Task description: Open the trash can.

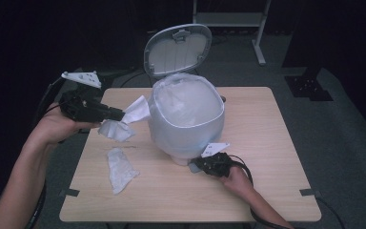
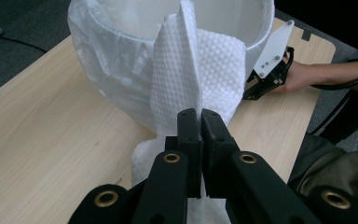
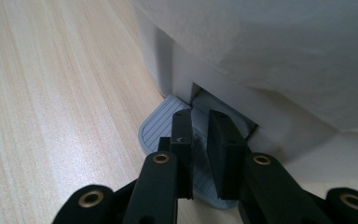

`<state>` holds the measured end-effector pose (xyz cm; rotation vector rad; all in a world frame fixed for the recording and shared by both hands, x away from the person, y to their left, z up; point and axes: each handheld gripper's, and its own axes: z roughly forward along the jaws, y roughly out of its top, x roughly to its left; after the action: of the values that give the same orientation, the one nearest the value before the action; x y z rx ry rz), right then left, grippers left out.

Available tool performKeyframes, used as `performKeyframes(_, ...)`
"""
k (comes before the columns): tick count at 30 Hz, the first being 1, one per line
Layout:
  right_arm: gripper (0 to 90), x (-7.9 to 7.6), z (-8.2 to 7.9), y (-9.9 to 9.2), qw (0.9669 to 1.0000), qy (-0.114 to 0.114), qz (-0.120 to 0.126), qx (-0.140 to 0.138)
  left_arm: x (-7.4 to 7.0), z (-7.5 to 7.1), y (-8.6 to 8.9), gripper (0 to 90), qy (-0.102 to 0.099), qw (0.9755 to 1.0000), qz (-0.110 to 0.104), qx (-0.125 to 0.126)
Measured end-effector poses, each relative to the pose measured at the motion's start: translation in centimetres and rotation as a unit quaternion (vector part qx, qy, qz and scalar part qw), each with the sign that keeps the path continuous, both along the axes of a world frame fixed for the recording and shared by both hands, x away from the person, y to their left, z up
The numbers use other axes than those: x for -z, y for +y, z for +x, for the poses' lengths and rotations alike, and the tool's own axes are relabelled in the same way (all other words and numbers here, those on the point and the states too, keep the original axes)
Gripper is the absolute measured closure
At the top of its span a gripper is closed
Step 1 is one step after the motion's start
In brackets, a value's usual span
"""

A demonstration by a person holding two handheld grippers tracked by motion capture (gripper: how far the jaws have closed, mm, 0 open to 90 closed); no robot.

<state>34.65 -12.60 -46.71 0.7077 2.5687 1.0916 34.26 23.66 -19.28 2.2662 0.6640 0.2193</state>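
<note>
The left gripper (image 2: pixel 200 114) has its jaws closed on a white paper towel (image 2: pixel 193 77), pinching a fold of it so the sheet stands up in front of the jaws. In the high view that gripper (image 1: pixel 116 114) is held above the table's left edge, and the towel (image 1: pixel 126 121) hangs from it just beside the left wall of the bin (image 1: pixel 186 126).

The right gripper (image 3: pixel 199 119) has its jaws drawn close together, resting on the grey ribbed pedal (image 3: pixel 156 128) at the foot of the bin (image 3: pixel 270 46). In the high view it (image 1: pixel 198 164) sits low at the bin's front base.

The bin is white, lined with a thin plastic bag (image 1: pixel 186 98), and stands in the middle of the wooden table (image 1: pixel 267 143) with its lid (image 1: pixel 177 47) tipped up at the back.

A second crumpled paper towel (image 1: pixel 120 169) lies flat on the table, near the front left, apart from the bin.
</note>
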Motion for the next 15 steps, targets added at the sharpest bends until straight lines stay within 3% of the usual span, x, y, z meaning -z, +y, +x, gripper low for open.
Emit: performKeyframes(15, 79.9, 0.0, 0.0, 0.0, 1.0000, -0.001, 0.000, 0.000, -2.2, 1.2, -1.6, 87.8, 0.002, 0.9999, 0.001, 0.013)
